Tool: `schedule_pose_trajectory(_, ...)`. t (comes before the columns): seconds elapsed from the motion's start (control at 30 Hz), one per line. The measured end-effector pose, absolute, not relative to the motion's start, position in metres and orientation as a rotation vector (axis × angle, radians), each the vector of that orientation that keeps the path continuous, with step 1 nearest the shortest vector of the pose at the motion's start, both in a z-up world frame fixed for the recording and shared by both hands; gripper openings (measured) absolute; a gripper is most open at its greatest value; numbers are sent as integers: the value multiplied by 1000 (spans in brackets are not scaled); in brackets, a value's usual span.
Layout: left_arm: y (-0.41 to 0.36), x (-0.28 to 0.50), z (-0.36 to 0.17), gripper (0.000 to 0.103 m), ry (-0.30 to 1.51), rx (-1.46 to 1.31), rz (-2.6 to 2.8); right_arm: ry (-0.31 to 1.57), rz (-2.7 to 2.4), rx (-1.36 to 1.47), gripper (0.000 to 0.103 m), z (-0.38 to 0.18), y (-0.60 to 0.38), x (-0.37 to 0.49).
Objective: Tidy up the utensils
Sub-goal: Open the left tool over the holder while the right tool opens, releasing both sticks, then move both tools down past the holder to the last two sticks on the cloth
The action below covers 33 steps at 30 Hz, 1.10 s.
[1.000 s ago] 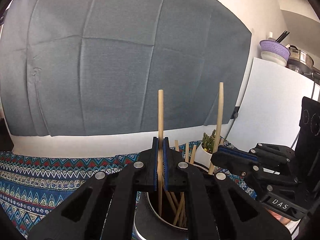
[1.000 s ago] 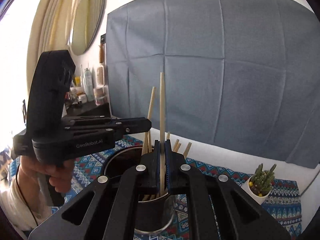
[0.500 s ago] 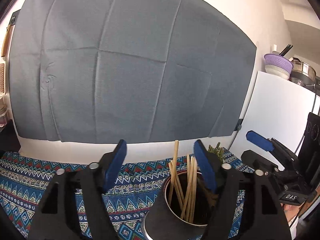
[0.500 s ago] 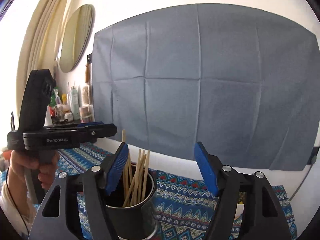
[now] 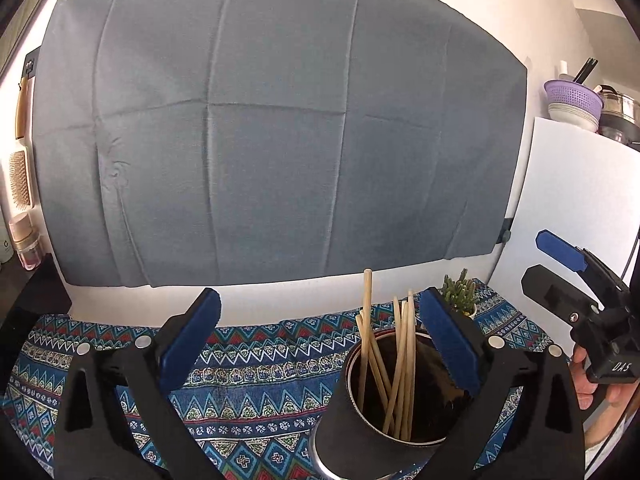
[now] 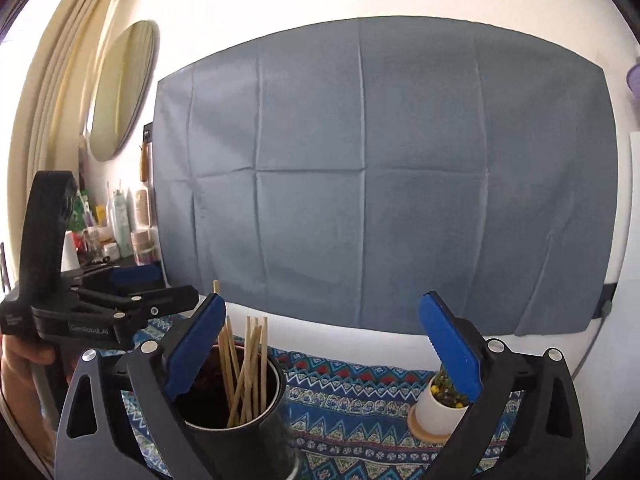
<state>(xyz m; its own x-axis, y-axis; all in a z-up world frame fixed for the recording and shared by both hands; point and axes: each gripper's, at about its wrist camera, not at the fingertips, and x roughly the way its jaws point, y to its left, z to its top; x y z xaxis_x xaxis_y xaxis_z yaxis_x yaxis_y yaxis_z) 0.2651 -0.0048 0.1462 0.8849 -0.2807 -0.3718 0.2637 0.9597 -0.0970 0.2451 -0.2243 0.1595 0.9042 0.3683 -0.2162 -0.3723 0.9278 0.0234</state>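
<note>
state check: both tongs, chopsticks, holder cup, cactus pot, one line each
left tongs: open, jaws have just been opening, nothing between the pads
right tongs: open, jaws have just been opening, nothing gripped
chopsticks: loose in the cup, leaning, tips above the rim
cup: upright on the patterned cloth
cactus pot: upright on its saucer

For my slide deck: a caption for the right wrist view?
Right gripper open and empty above a dark cup of wooden chopsticks.
</note>
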Motion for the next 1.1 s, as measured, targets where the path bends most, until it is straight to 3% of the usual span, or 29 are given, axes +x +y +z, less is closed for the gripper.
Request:
schedule_pose_trajectory(0.47, -26, 254, 139, 97, 437, 84, -296, 435, 254, 296, 95, 162, -278, 262)
schedule_pose_trajectory(1.1, -19, 217, 91, 97, 654, 140, -318, 648, 178, 158, 95, 107, -262, 217)
